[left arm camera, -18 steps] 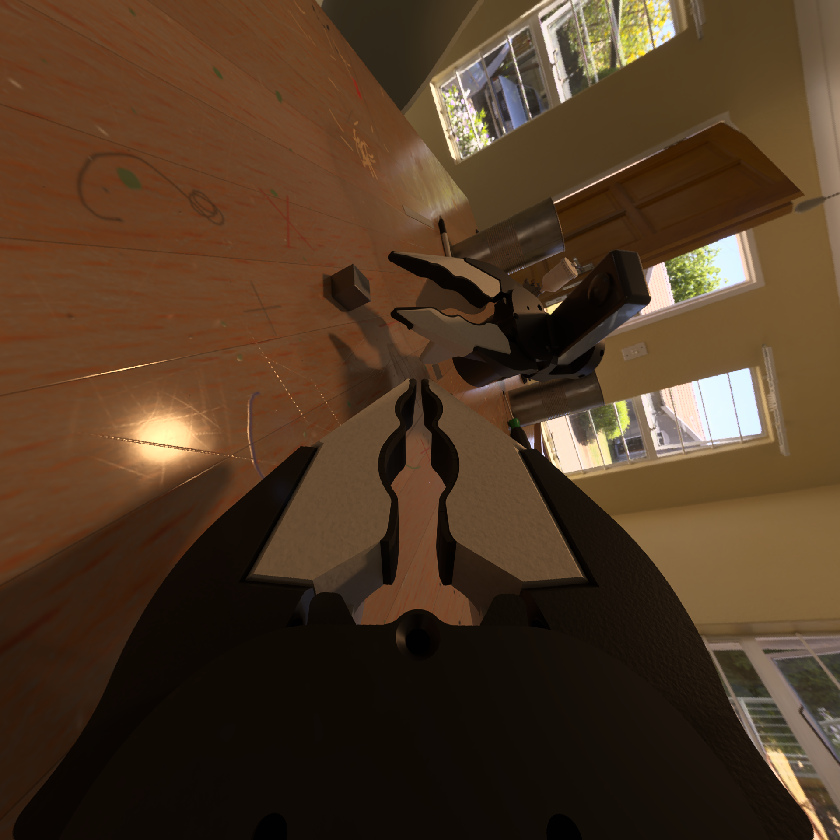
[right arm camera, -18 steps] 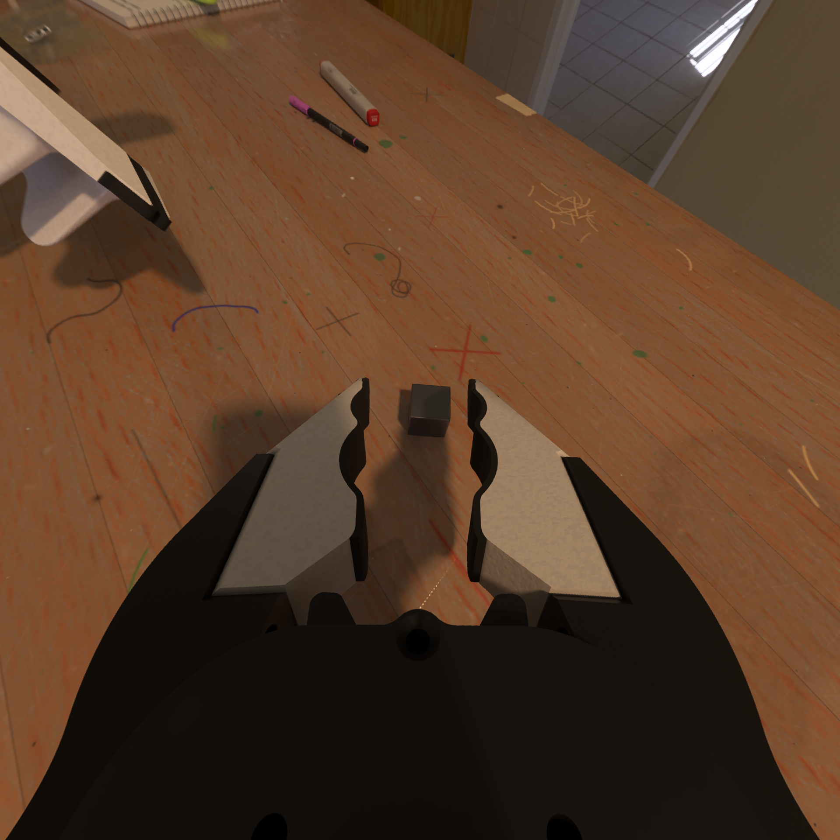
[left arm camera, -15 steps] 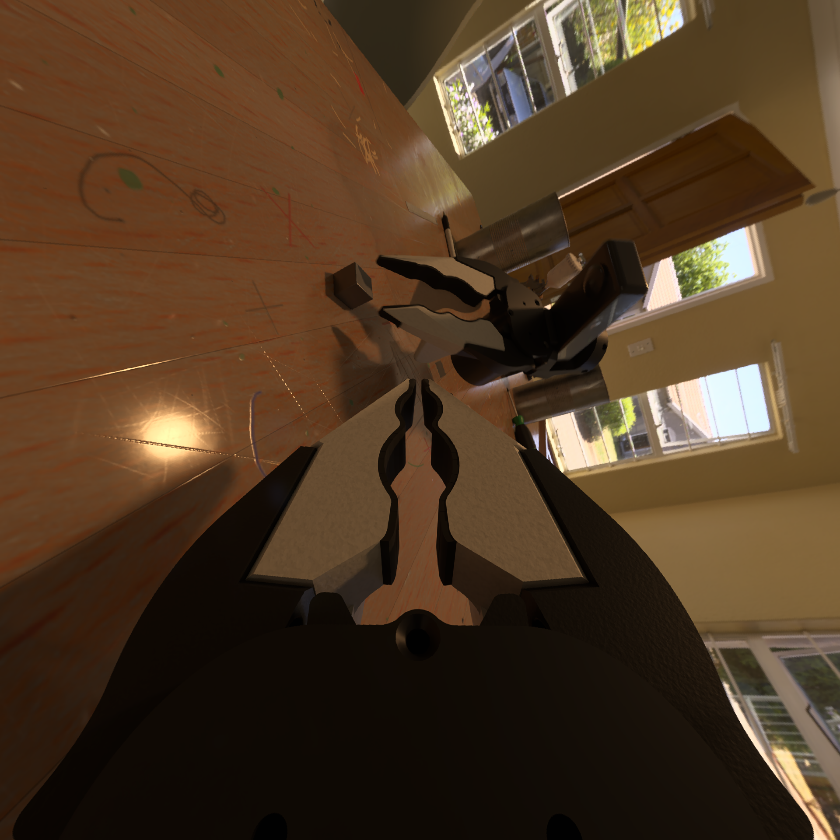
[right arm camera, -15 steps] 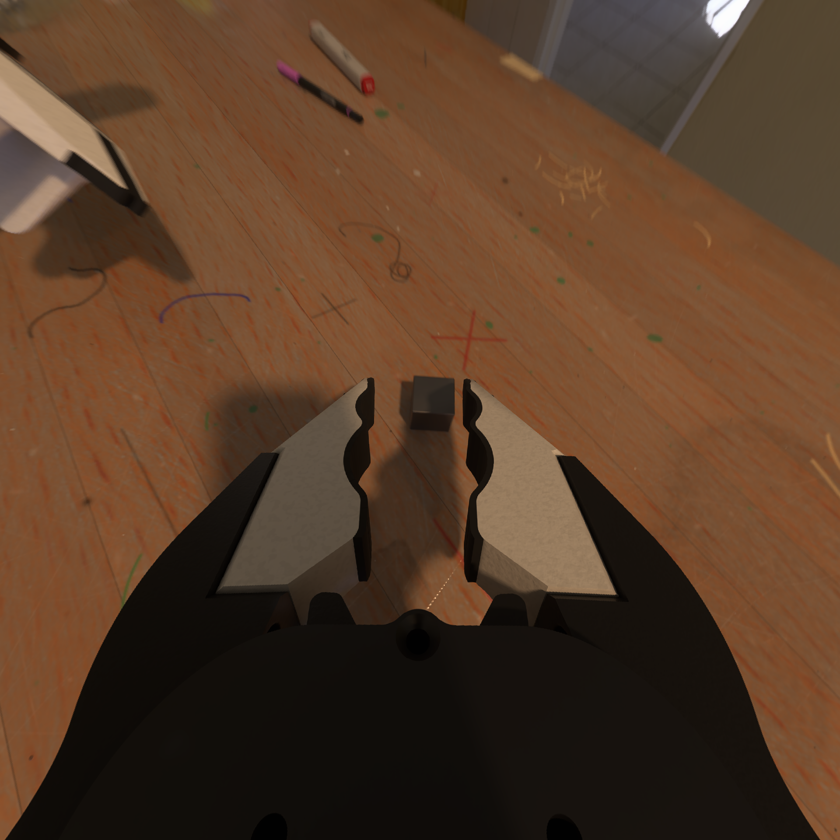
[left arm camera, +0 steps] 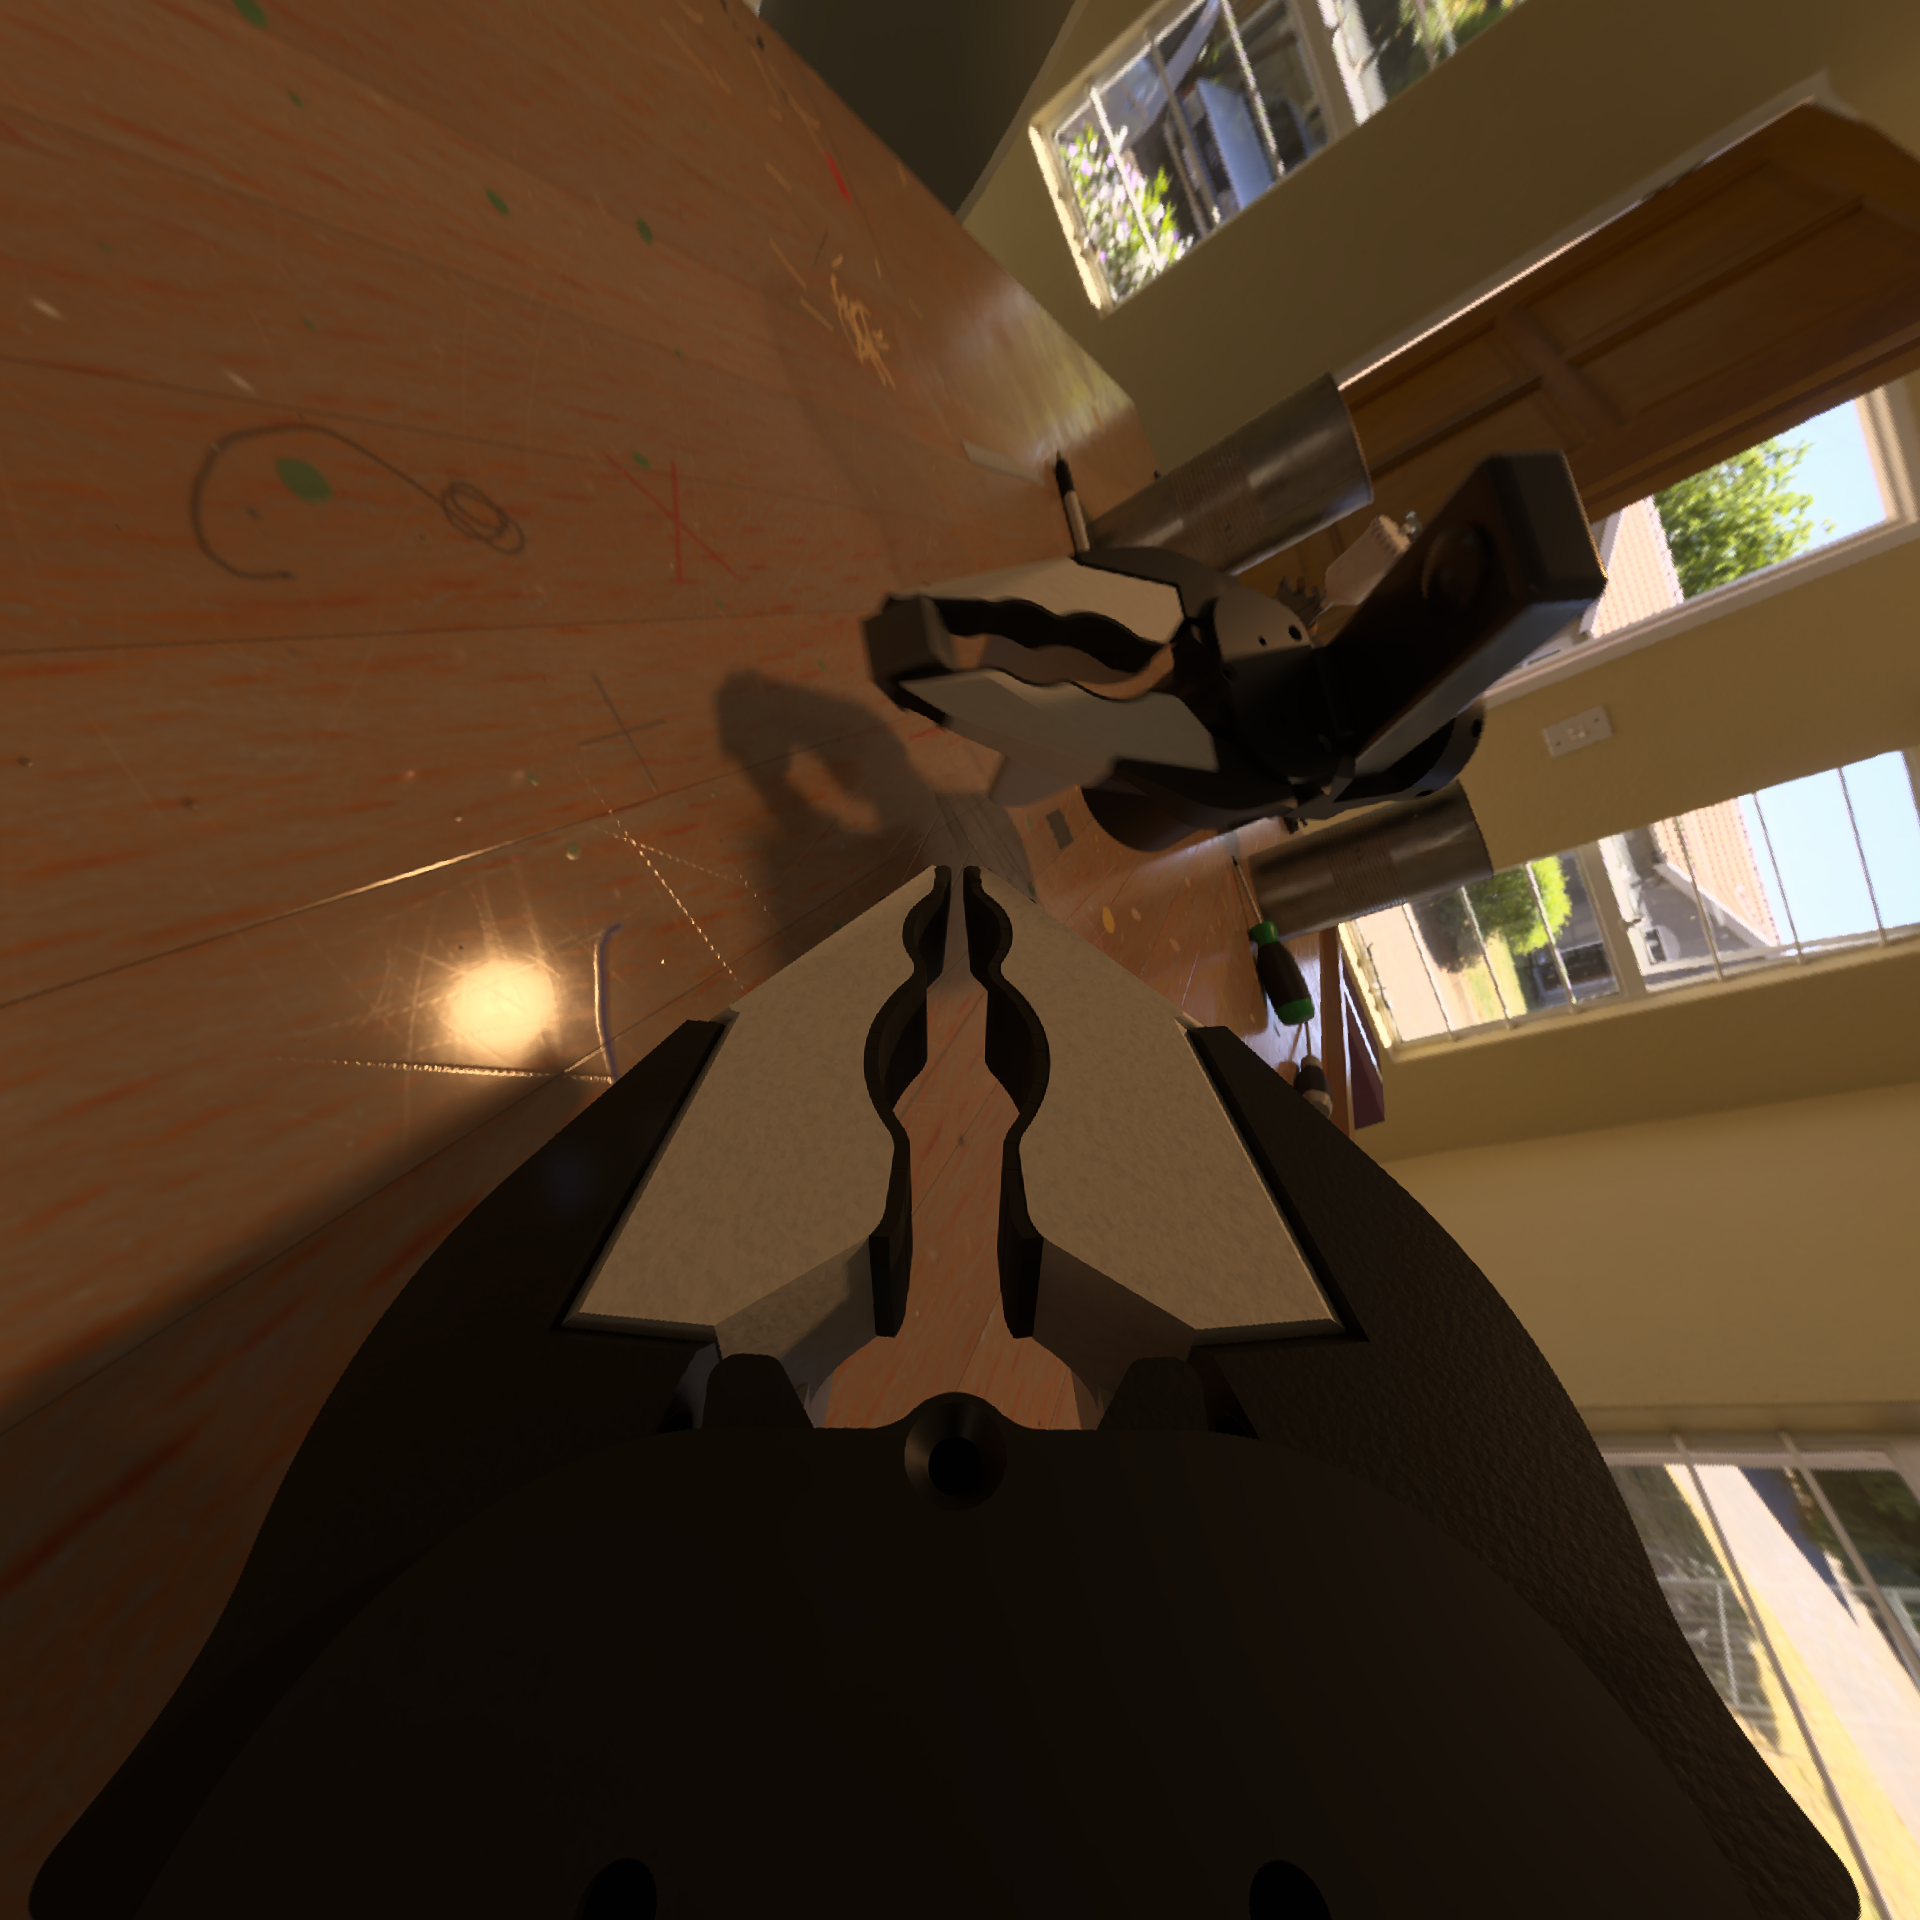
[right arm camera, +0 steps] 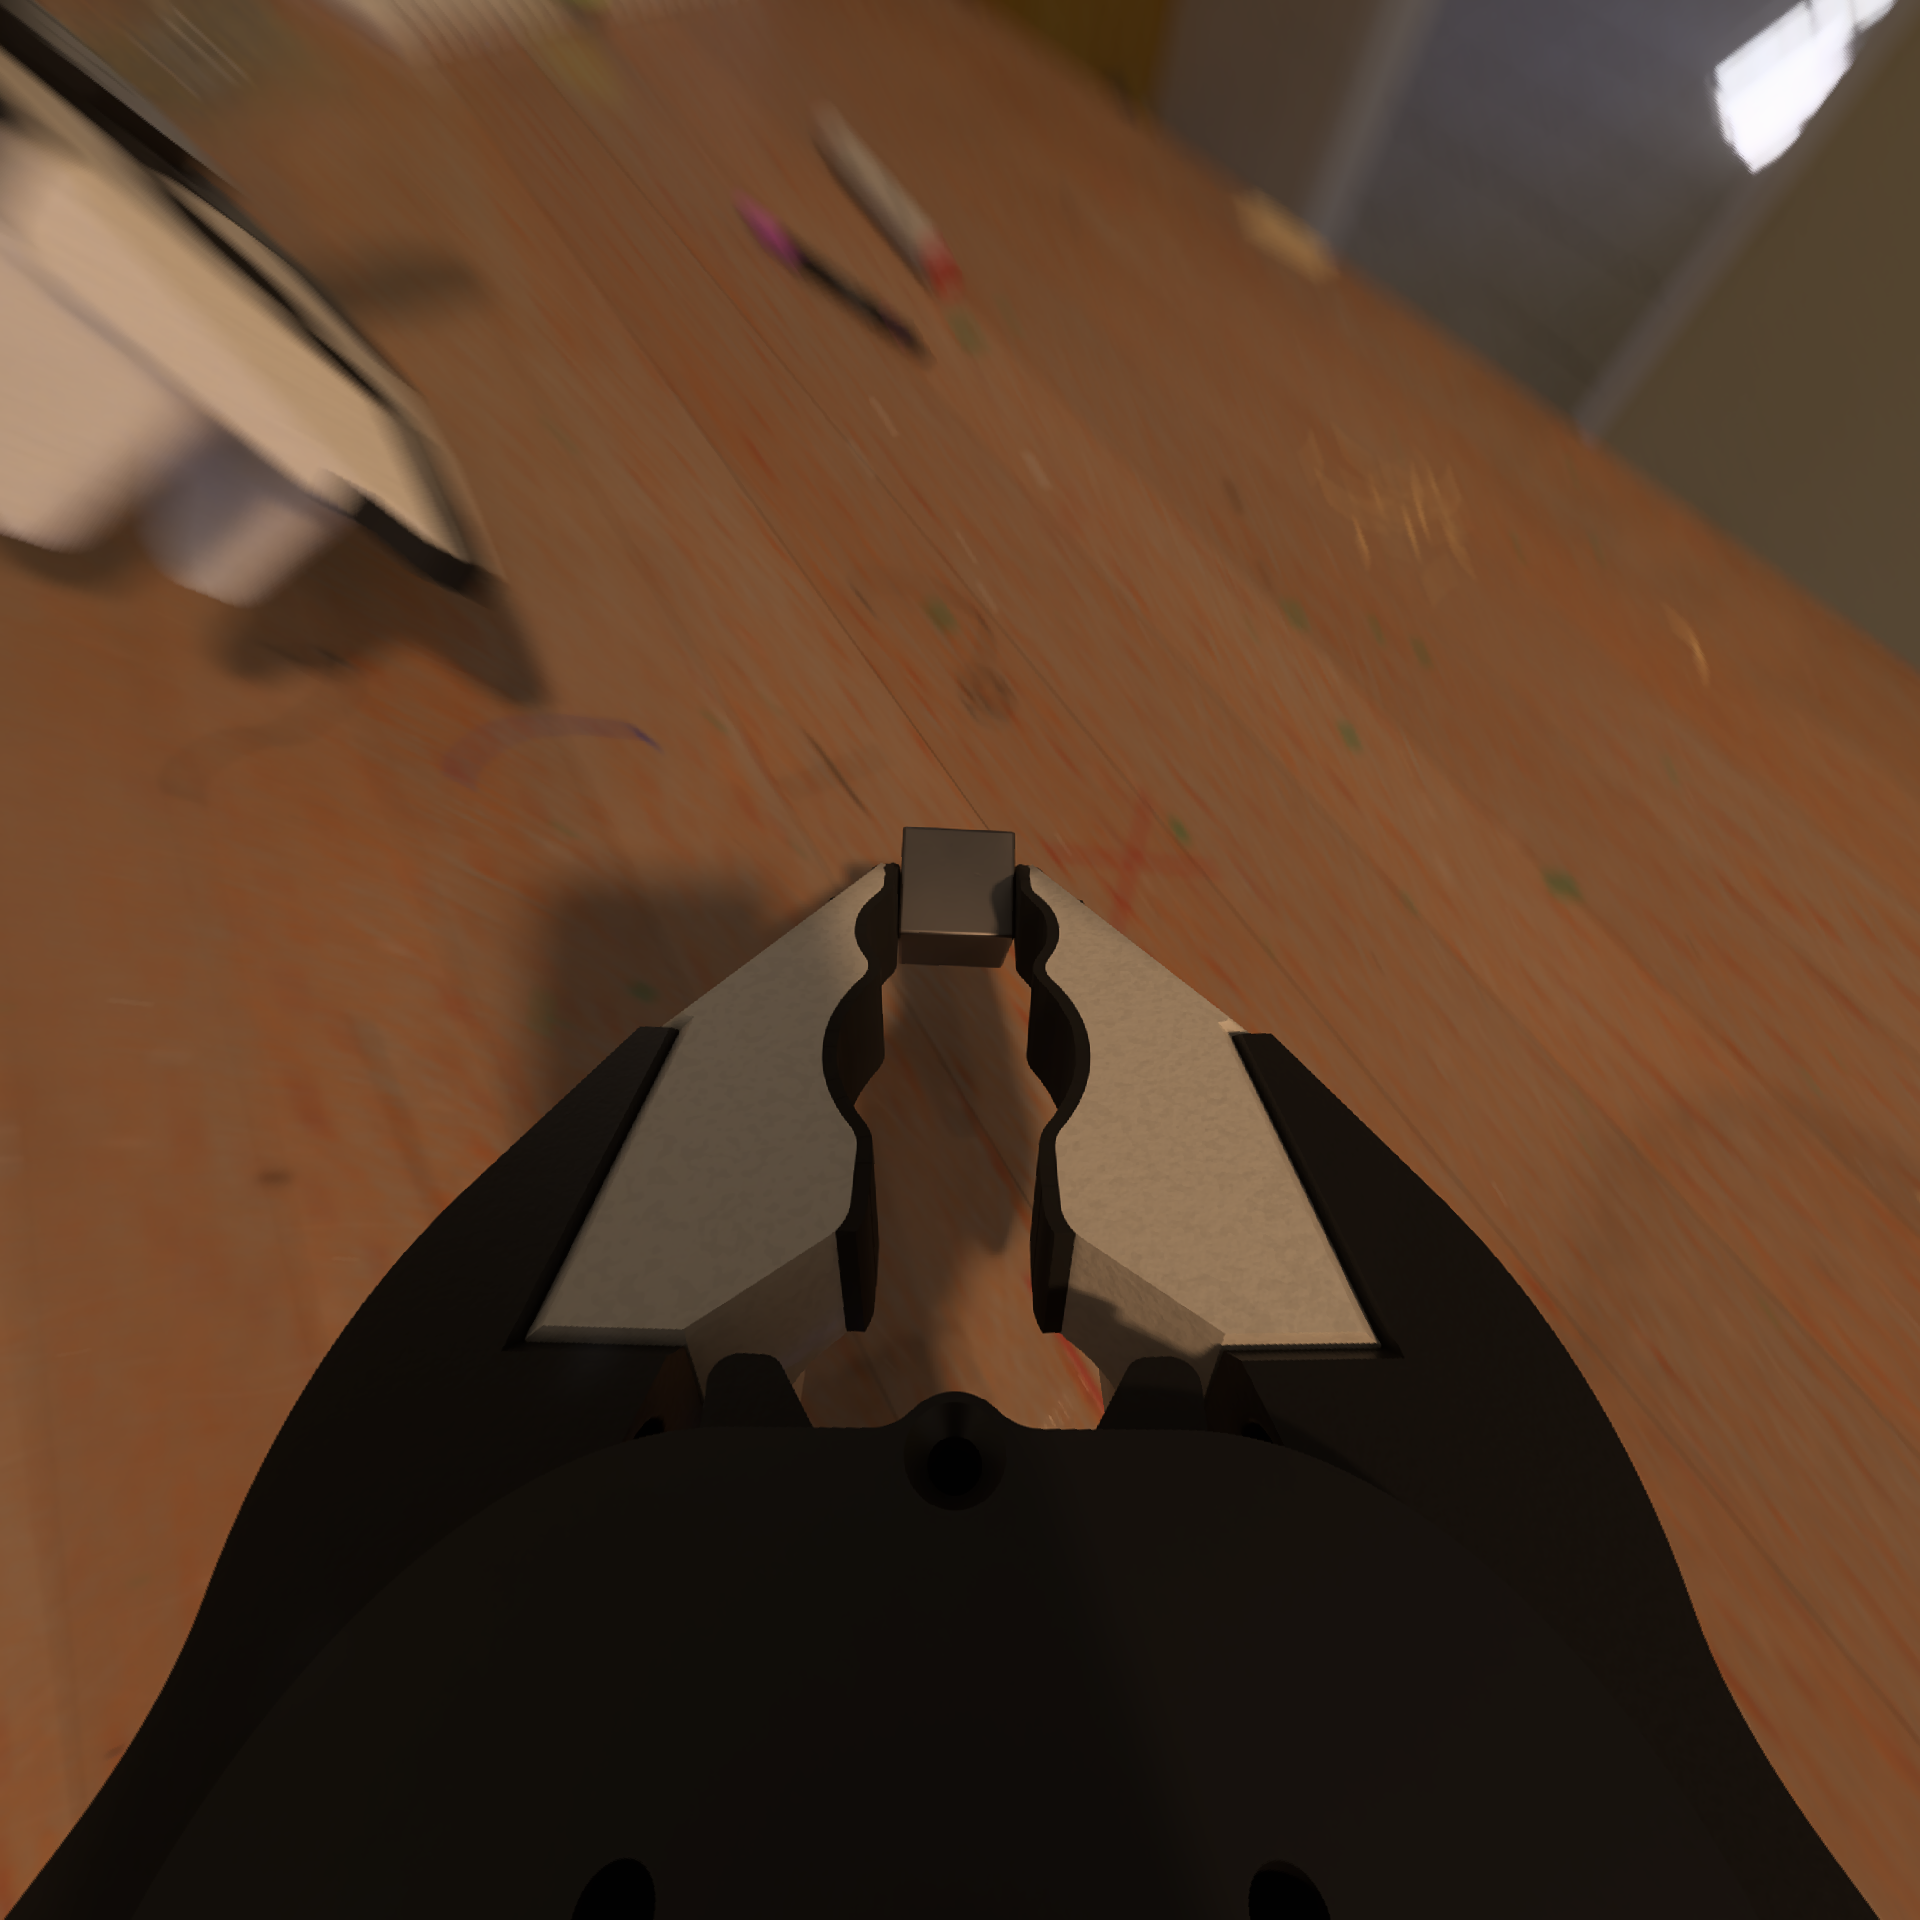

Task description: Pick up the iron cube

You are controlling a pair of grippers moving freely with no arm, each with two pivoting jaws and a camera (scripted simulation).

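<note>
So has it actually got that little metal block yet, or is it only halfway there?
Nearly there. Done: the right claw is shut on the iron cube, pinched at its fingertips. In hand: the left wrist view shows the cube clear of the wooden table, its shadow apart below. The left claw is shut and empty.

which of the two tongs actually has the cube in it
The right tongs: the iron cube is pinched between their tips, off the wooden table. The left tongs are shut on nothing.

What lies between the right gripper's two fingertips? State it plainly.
The small dark grey iron cube, clamped at the very tips of the right gripper and clear of the wooden table. The right wrist view shows it.
</note>
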